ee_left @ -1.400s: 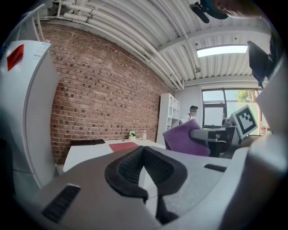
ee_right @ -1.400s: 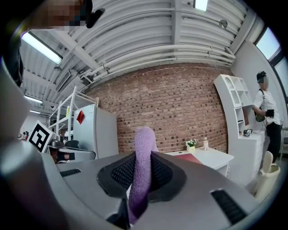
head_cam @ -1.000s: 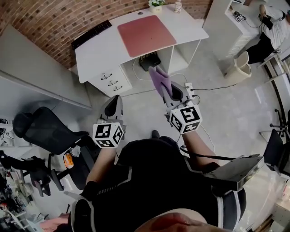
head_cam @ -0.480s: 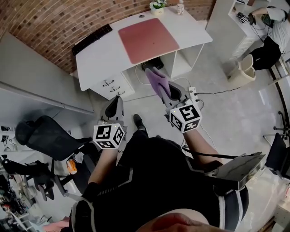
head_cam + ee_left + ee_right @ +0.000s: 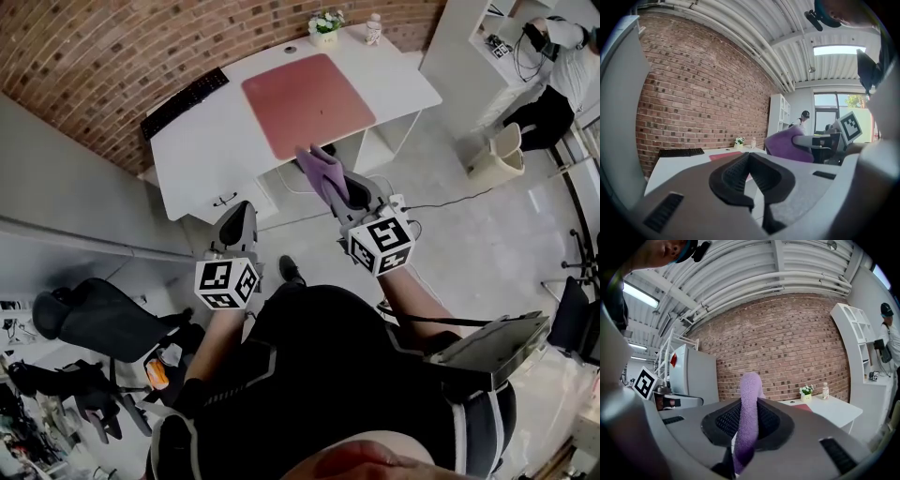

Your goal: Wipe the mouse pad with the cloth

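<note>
A dull red mouse pad (image 5: pixel 307 101) lies on the white desk (image 5: pixel 202 141) ahead of me, also seen as a thin red strip (image 5: pixel 727 155) in the left gripper view. My right gripper (image 5: pixel 336 192) is shut on a purple cloth (image 5: pixel 322 174), held in the air short of the desk's front edge; the cloth (image 5: pixel 747 416) stands up between its jaws. My left gripper (image 5: pixel 236 221) is shut with nothing in it, lower and to the left, over the floor.
A black keyboard (image 5: pixel 183 101) lies at the desk's back left. A small potted plant (image 5: pixel 324 25) and a white bottle (image 5: pixel 373 29) stand at the back edge. A black office chair (image 5: pixel 89 309) is at my left. A person (image 5: pixel 553 56) stands by white shelves at far right.
The desk and mouse pad have come closer in the head view, and both grippers have moved towards the desk. The cloth stays clamped in the right gripper.
</note>
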A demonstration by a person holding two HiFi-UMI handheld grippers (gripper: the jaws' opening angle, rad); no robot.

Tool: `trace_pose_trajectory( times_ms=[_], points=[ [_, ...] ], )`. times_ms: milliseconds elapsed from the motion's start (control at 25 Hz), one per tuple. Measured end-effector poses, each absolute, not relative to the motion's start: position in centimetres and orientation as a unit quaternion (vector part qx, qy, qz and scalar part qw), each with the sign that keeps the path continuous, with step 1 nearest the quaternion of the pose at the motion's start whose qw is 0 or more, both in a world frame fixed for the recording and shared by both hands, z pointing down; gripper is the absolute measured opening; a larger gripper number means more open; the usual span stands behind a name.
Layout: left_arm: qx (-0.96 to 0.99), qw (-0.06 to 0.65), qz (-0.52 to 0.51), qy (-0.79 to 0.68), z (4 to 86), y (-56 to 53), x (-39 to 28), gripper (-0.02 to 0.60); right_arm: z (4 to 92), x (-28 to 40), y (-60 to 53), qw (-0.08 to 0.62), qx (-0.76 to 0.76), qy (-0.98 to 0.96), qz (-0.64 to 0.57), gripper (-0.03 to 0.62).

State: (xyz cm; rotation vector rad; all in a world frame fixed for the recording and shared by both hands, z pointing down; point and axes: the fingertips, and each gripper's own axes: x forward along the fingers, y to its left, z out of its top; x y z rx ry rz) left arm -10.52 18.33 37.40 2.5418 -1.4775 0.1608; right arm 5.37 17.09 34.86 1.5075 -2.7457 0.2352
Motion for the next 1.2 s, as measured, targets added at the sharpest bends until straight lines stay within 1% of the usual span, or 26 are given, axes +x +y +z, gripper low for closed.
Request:
trace_pose_trajectory(
  times_ms=[400,640,920,1040,1200],
  points=[
    [0.863,0.112,0.051,-0.49,38.1,10.6,-14.0,0.005,36.2,1.9,9.7,0.027,0.491,-0.866,0.09,0.06],
    [0.869,0.121,0.039,-0.479,38.7,7.4,-15.6,0.005,36.9,-0.2,6.5,0.064,0.495,-0.863,0.077,0.059],
    [0.871,0.137,0.025,-0.471,38.8,4.2,-17.7,0.005,38.0,-2.9,2.2,0.073,0.494,-0.862,0.086,0.06],
    [0.873,0.135,0.031,-0.467,39.4,3.0,-18.1,0.005,39.2,-4.6,0.7,0.074,0.48,-0.869,0.095,0.06],
    [0.872,0.133,0.038,-0.47,40.2,1.2,-18.4,0.005,41.9,-6.9,-1.3,0.099,0.439,-0.887,0.108,0.06]
  ],
)
